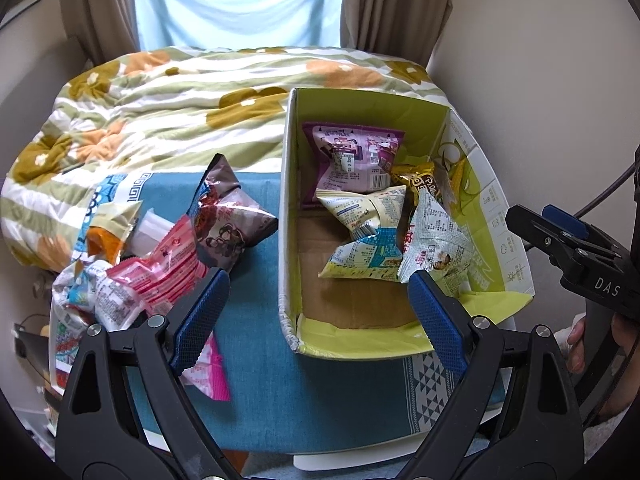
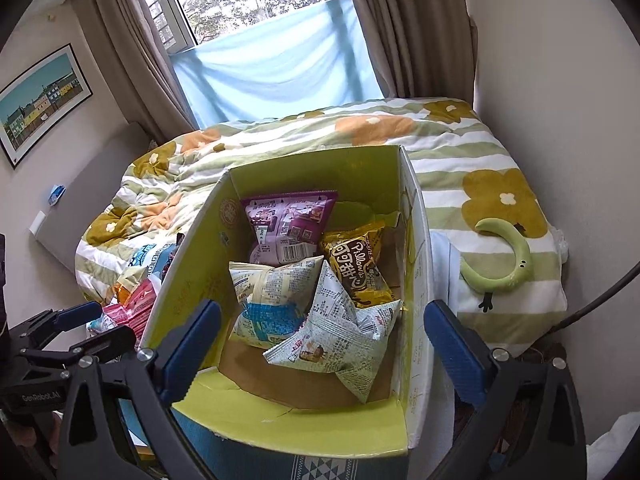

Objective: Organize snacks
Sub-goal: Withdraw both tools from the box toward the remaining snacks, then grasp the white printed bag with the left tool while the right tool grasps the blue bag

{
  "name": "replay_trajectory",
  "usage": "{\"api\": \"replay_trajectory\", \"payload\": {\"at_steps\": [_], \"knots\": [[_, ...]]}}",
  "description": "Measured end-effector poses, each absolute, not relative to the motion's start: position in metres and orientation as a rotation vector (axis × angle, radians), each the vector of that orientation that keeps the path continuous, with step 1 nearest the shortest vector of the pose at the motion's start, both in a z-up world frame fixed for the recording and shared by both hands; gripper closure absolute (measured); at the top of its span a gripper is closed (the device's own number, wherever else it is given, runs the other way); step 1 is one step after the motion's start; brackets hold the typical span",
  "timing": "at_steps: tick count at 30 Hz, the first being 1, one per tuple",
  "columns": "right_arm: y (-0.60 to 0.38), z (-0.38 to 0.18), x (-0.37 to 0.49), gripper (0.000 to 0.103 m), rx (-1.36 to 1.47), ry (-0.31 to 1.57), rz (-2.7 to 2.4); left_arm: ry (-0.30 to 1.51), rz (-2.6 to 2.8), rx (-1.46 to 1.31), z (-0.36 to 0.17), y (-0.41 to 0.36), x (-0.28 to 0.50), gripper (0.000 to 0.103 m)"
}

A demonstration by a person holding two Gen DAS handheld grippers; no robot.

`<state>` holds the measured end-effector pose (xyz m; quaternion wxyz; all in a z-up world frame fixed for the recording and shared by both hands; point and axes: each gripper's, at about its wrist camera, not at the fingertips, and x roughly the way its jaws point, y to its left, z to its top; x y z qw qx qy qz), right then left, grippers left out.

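- Your left gripper [image 1: 318, 298] hangs above the table's near edge, tilted down, its blue fingers [image 1: 202, 312] spread wide with nothing between them; one finger is over the loose pile, the other over the box [image 1: 286, 216]
- Your right gripper [image 2: 322, 346] hovers over the box's [image 2: 188, 256] near end, its fingers [image 2: 456, 354] wide apart and empty, straddling the box's width
- In the left view, the right gripper's [image 1: 576, 248] black body juts in from the right edge, with part of your right hand [image 1: 578, 340] below it
- In the right view, the left gripper's body sits low on the left, marked "GenRobot.AI"; the other body reads "DAS", with the rest cut off
- Four packets lie in the box: a purple one [image 2: 290, 224] at the far end, a brown one [image 2: 358, 264] beside it printed "Pillows", and two pale ones, a yellow-blue packet [image 2: 266, 300] and a white packet [image 2: 340, 328], overlapping nearer you
- Their small print and barcodes are too fine to read
- More snacks lie heaped on the blue cloth [image 1: 256, 340] left of the box: a dark packet [image 1: 228, 220], a pink packet [image 1: 160, 276] and others partly buried under them
- From the right view the box wall hides most of that heap
- A green curved toy [image 2: 508, 264] lies on the bed [image 2: 440, 152] to the right of the box
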<state>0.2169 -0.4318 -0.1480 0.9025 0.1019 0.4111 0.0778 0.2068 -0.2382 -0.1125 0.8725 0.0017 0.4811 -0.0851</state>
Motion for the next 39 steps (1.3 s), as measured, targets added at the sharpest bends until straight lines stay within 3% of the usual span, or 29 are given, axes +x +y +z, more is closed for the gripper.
{"api": "replay_trajectory", "payload": {"at_steps": [18,39], "knots": [[-0.396,-0.111,0.191,0.002,0.180,0.799,0.255,0.940,-0.062,-0.090,-0.090,-0.145,0.150,0.013],[-0.199,-0.120,0.167,0.002,0.231,0.817,0.293,0.982,-0.070,-0.135,-0.099,0.069,0.148,0.013]]}}
